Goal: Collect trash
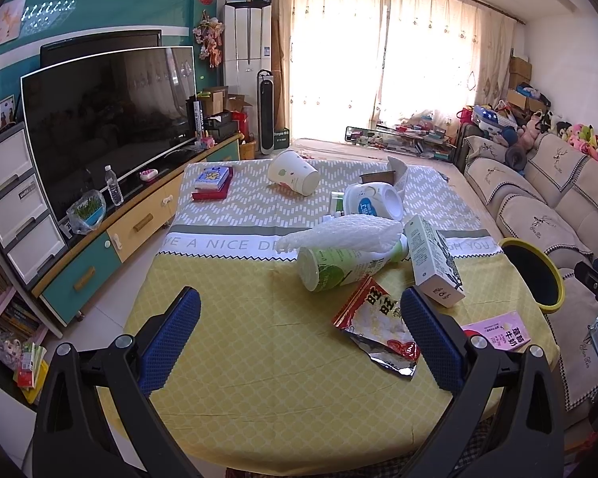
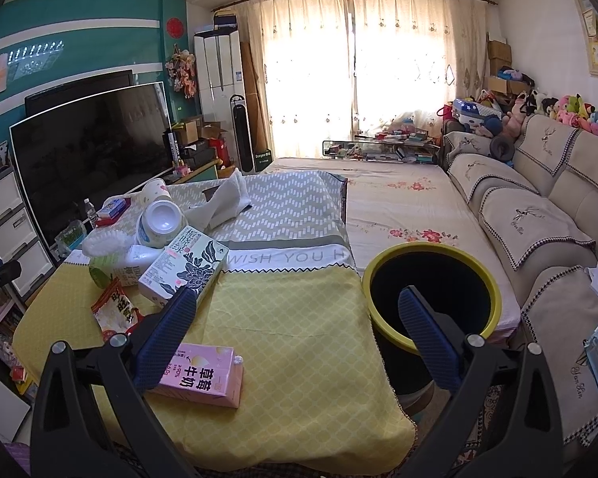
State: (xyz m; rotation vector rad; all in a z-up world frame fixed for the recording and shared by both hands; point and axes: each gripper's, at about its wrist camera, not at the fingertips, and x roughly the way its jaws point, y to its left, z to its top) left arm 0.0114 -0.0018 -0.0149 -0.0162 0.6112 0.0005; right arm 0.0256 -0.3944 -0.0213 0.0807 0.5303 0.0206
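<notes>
Trash lies on a table with a yellow cloth: a red snack wrapper, a green-and-white bottle on its side, bubble wrap, a white floral carton, a white tub, a tipped paper cup and a pink milk carton. A yellow-rimmed black bin stands at the table's right edge. My left gripper hovers open over the near cloth, left of the wrapper. My right gripper is open and empty, its left finger above the pink carton, its right finger over the bin.
A stack of books lies at the table's far left. A TV on a low cabinet runs along the left. A beige sofa and a sheet-covered low bed lie to the right. Drawers stand at far left.
</notes>
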